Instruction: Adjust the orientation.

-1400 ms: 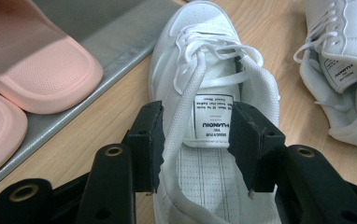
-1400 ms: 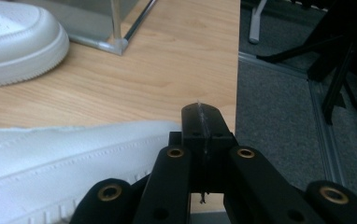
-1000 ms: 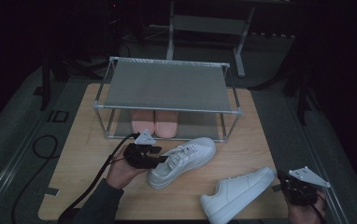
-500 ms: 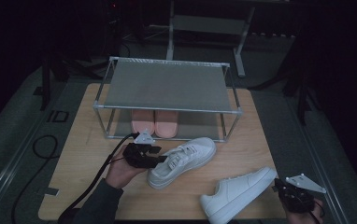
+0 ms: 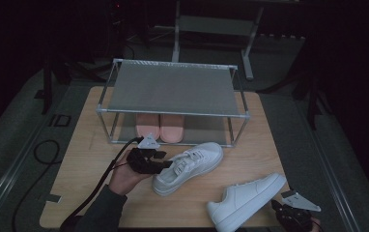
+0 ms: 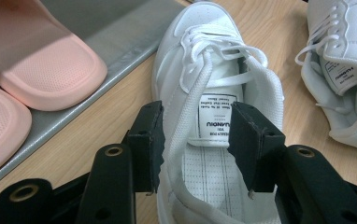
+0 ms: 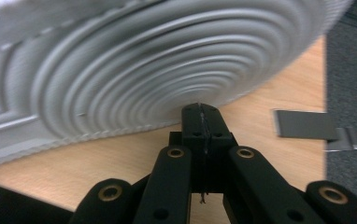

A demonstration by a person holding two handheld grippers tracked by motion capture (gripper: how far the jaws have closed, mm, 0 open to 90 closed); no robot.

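A white sneaker [image 5: 188, 166] lies on the wooden table [image 5: 86, 159] in front of the rack. My left gripper [image 5: 169, 166] is shut on it at the collar: in the left gripper view [image 6: 197, 140] the two pads press on either side of the sneaker [image 6: 209, 70], with the tongue between them. A second white sneaker [image 5: 246, 200] lies near the front right. My right gripper [image 5: 276, 209] is shut and empty, beside that shoe's heel. In the right gripper view its closed tips [image 7: 201, 108] sit right at the edge of the ribbed sole [image 7: 134, 70].
A metal shoe rack [image 5: 173, 89] stands at the back of the table, with a pair of pink slippers [image 5: 159, 126] on its lower shelf. The slippers [image 6: 41, 60] lie close to the held sneaker. The second sneaker [image 6: 345, 60] is at the right. Dark floor surrounds the table.
My right gripper has sunk and drifted left toward the second sneaker's heel at the front edge. The left gripper and both sneakers have stayed in place.
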